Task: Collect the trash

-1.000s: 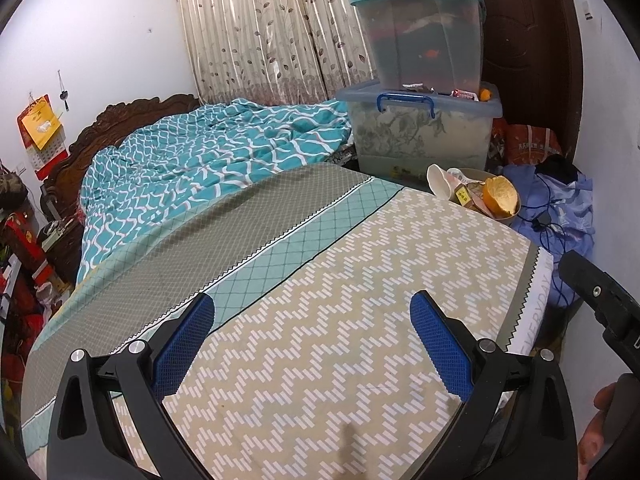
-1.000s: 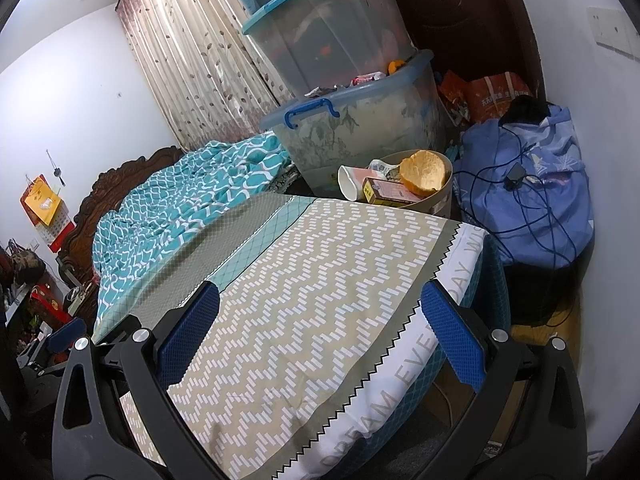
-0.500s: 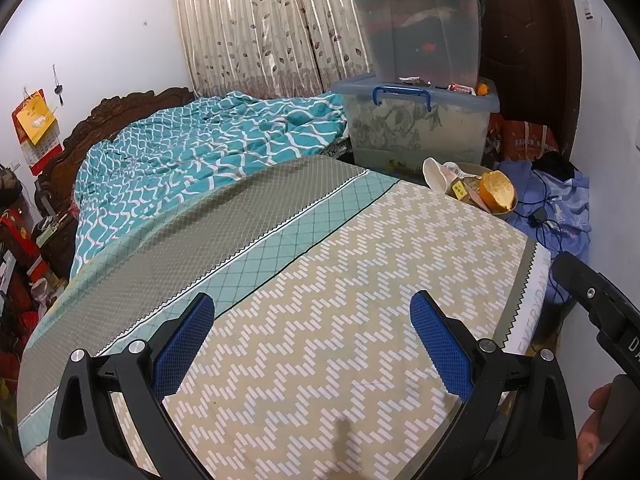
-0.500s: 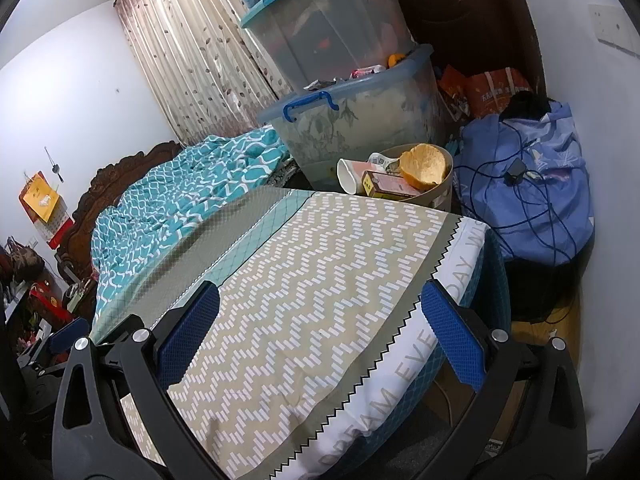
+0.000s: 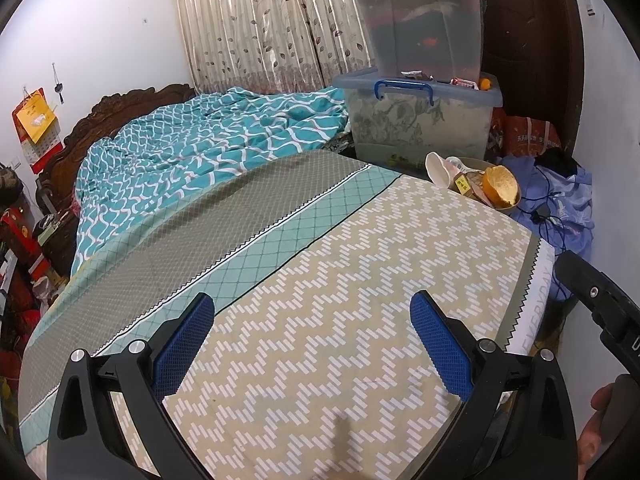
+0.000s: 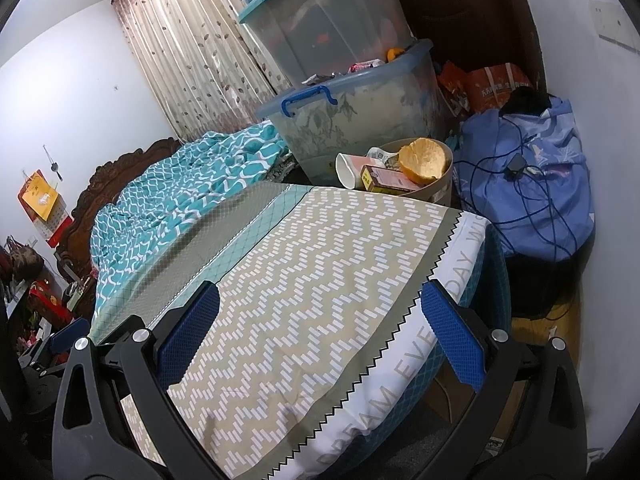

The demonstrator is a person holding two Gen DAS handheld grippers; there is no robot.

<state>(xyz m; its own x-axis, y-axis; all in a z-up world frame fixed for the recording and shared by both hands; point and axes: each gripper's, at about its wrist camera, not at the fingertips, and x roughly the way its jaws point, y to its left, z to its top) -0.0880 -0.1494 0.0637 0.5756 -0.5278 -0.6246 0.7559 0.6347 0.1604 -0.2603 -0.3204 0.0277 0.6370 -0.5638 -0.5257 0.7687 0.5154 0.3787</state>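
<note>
A round tan bin (image 6: pixel 442 188) stands past the far corner of the bed; it holds an orange peel (image 6: pixel 423 160), a white paper cup (image 6: pixel 347 170) and a small box (image 6: pixel 386 180). It also shows in the left wrist view (image 5: pixel 516 200), with the peel (image 5: pixel 500 186) on top. My left gripper (image 5: pixel 312 328) is open and empty over the zigzag bedsheet (image 5: pixel 360 300). My right gripper (image 6: pixel 320 320) is open and empty over the bed's right edge.
Two stacked clear storage boxes (image 6: pixel 352 120) stand behind the bin. A blue bundle with black cables (image 6: pixel 528 188) fills the floor at right, next to the wall. A teal quilt (image 5: pixel 208 152) lies on the far half of the bed. The other gripper's body (image 5: pixel 596 304) is at the right edge.
Both grippers have tilted and drifted slightly; the bin and boxes sit a little lower in the views. Both stay open and empty.
</note>
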